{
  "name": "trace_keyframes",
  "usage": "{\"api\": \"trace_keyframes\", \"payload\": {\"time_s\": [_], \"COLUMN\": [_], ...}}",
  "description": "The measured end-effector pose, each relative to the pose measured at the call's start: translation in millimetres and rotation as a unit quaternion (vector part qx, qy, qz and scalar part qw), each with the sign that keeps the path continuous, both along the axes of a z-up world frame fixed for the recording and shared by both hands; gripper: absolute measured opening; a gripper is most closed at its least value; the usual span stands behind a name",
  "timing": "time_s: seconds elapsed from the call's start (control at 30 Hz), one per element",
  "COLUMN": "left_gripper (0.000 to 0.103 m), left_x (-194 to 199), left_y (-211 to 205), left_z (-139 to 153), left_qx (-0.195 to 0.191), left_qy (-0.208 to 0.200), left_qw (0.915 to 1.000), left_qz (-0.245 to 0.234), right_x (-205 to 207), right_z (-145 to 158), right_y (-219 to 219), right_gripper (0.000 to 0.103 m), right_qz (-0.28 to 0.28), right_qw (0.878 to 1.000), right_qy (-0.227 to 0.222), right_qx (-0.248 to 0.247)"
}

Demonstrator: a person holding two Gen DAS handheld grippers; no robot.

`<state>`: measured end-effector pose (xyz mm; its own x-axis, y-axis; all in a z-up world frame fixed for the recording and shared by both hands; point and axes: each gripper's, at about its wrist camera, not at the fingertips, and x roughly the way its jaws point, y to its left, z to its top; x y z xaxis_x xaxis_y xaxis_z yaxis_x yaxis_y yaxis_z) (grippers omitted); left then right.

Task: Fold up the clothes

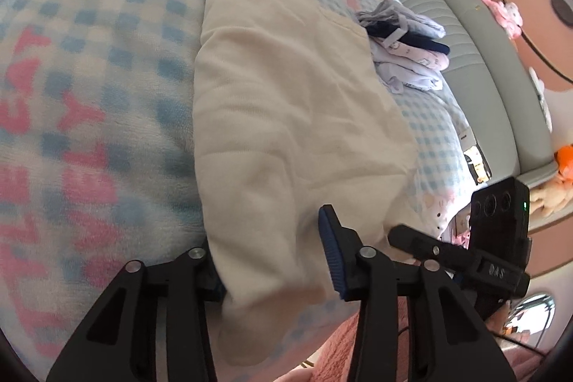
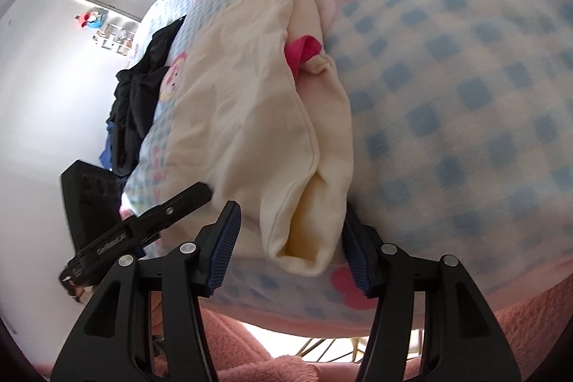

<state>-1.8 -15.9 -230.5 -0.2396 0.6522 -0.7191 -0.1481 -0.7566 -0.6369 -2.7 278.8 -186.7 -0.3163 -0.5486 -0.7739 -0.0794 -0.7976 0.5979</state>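
I have the cream-coloured soft cotton garment (image 1: 286, 102) lying lengthwise on the bed's blue-and-white checked fleece blanket (image 1: 107, 67), its near end at the blanket's edge right in front of both tools. It already looks folded over once along its length, with a pink lining (image 2: 304, 51) peeking from a seam, so I judge I am mid-fold, setting up the grip for the crosswise fold. The left tool (image 1: 272, 260) stands part spread with the near cloth end lying between its fingers; I see no pad pressing it. The right tool (image 2: 290, 246) is spread wide around the other corner, not pinching. Next I need both to pinch that near hem together, then carry it toward the far end. Other clothes (image 1: 404, 49) wait further up the bed.
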Motion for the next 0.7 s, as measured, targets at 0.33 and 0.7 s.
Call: {"api": "trace_keyframes", "payload": {"time_s": [0.33,0.7], "left_gripper": [0.034,0.045], "left_x": [3.1,-4.9], "left_y": [-8.0,-28.3], "left_z": [2.6,6.5], "left_qx": [-0.009,0.027], "left_qy": [0.01,0.001], "left_qw": [0.9995,0.9984], "left_qz": [0.027,0.049], "right_x": [2.2,7.8], "right_z": [-0.4,9.0], "right_y": [-0.3,-3.3], "right_gripper": [0.058,0.06], "right_qz": [0.004,0.01], "right_qw": [1.0,0.999], "right_qy": [-0.008,-0.009], "right_qx": [0.029,0.051]}}
